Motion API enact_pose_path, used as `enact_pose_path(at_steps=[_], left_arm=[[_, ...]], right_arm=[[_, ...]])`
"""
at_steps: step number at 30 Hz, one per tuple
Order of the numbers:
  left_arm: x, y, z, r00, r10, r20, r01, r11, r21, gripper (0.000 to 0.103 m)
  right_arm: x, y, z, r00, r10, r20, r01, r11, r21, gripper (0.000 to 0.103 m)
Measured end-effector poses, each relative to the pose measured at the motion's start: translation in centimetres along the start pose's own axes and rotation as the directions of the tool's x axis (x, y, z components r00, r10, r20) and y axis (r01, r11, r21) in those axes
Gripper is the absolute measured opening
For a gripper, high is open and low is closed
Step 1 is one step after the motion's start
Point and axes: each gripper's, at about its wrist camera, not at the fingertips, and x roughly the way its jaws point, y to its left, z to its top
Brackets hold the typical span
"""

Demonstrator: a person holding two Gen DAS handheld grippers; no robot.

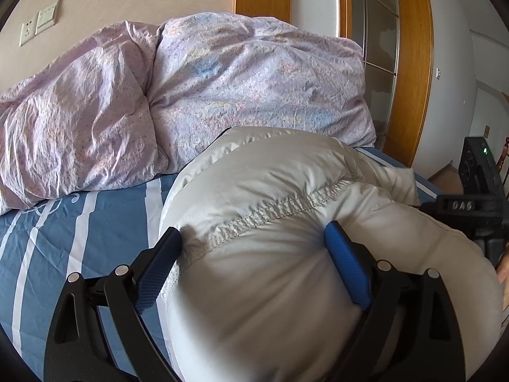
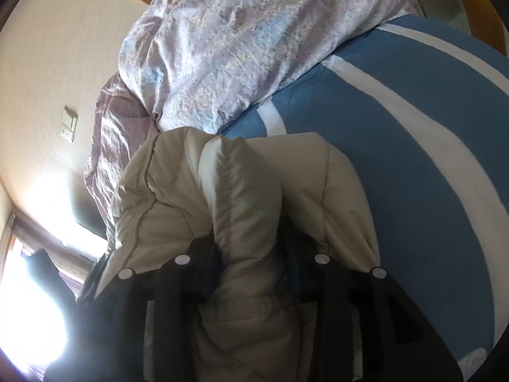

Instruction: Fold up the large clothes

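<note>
Left wrist: duvet [image 1: 222, 95] crowds jacket [image 1: 270, 197]; right gripper [image 2: 251, 261] seemingly clamps jacket.

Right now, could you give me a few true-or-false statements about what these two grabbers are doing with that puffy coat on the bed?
1. The left gripper clamps the puffy cream quilted jacket. True.
2. The right gripper is empty. False: it pinches a jacket fold.
3. The bedsheet is plain red. False: blue with white stripes.
4. A crumpled lilac floral duvet lies behind the jacket. True.
</note>
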Motion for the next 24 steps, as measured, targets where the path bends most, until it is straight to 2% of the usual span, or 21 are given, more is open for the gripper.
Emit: enact_pose_path(at_steps=[3,6,8,12,15,17,19,21,24], left_arm=[[0.1,0.0,0.1,1.0,0.001,-0.006,-0.001,1.0,-0.001,0.093],[0.3,0.2,0.3,1.0,-0.004,-0.021,0.004,1.0,-0.007,0.093],[0.2,0.1,0.3,1.0,-0.002,-0.025,0.002,1.0,-0.01,0.093],[0.3,-0.1,0.4,0.999,0.011,-0.037,-0.012,1.0,-0.007,0.093],[0.3,-0.3,0.4,0.999,0.021,-0.041,-0.021,1.0,-0.002,0.093],[0.3,-0.3,0.4,0.999,0.021,-0.04,-0.021,1.0,-0.001,0.093],[0.3,-0.3,0.4,0.999,0.024,-0.038,-0.024,1.0,0.0,0.094],[0.3,-0.5,0.4,0.999,0.031,-0.034,-0.031,1.0,0.006,0.094],[0.3,-0.7,0.3,0.999,0.042,-0.025,-0.042,0.999,0.008,0.094]], right_arm=[[-2.7,1.7,0.6,0.994,-0.096,0.047,0.097,0.995,-0.019,0.044],[-6.8,3.6,0.5,0.981,-0.088,0.171,0.099,0.993,-0.058,0.045],[-8.3,4.6,0.2,0.977,-0.078,0.198,0.096,0.992,-0.085,0.055],[-6.7,6.9,-1.3,0.995,-0.058,0.08,0.07,0.983,-0.167,0.056],[-5.2,7.4,-2.0,0.995,-0.087,0.058,0.097,0.976,-0.194,0.061],[-4.2,6.7,-2.0,0.994,-0.109,0.022,0.111,0.979,-0.173,0.064],[-3.1,5.0,-1.8,0.997,-0.07,-0.022,0.068,0.992,-0.105,0.064],[-2.7,3.9,-1.8,0.999,-0.038,-0.031,0.036,0.997,-0.066,0.064],[-2.2,3.9,-2.1,0.998,-0.057,-0.016,0.055,0.995,-0.082,0.064]])
